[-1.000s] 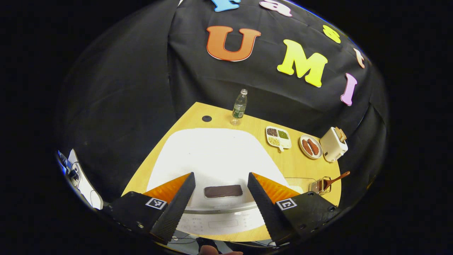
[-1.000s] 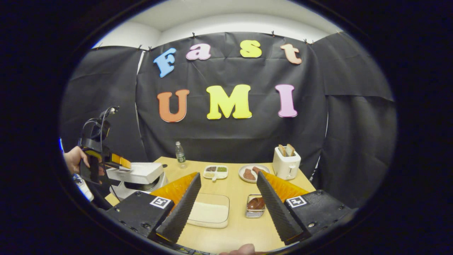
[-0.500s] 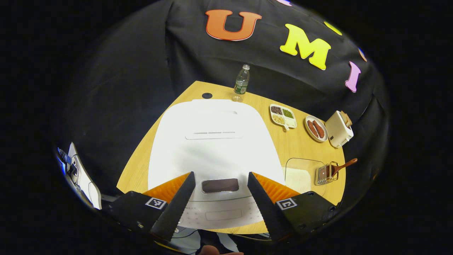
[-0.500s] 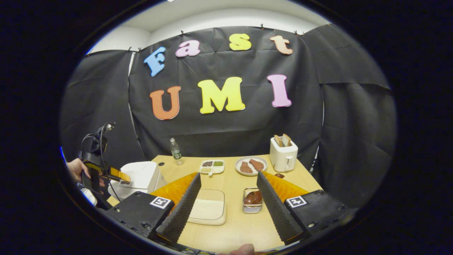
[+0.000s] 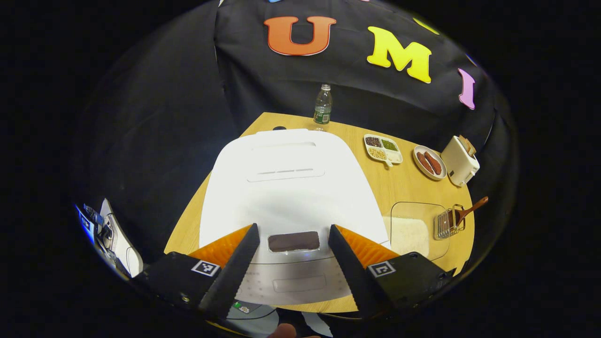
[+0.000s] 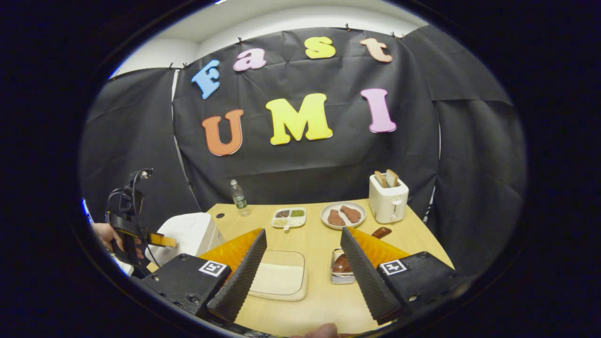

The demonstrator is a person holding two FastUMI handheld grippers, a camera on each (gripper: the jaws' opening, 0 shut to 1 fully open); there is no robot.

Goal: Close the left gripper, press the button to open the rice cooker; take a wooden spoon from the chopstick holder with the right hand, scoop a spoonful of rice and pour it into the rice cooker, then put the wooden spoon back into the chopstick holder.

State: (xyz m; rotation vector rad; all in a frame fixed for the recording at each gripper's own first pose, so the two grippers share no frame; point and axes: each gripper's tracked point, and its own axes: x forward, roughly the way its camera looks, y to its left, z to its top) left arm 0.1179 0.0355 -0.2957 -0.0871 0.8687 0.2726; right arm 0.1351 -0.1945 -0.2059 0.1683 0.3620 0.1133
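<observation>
The white rice cooker (image 5: 291,188) stands at the table's left with its lid down; no gap shows under it. My left gripper (image 5: 293,228) hovers open over the cooker's front, its fingers on either side of the dark button (image 5: 293,241) and not touching it. In the right gripper view it (image 6: 162,240) sits by the cooker (image 6: 192,232), held by a hand (image 6: 105,232). My right gripper (image 6: 303,231) is open and holds nothing, above the clear rice tray (image 6: 279,279). The wooden spoon (image 6: 340,265) rests in the wire holder (image 6: 342,279).
Along the back of the wooden table (image 6: 319,300) stand a water bottle (image 6: 239,197), a divided dish of beans (image 6: 288,217), a plate of meat (image 6: 343,215) and a toaster with bread (image 6: 387,199). Black cloth walls close in behind and at both sides.
A second ago the lid stood ajar with a dark gap and the left gripper lay on it. The gap is gone and that gripper has dropped back to the cooker's front.
</observation>
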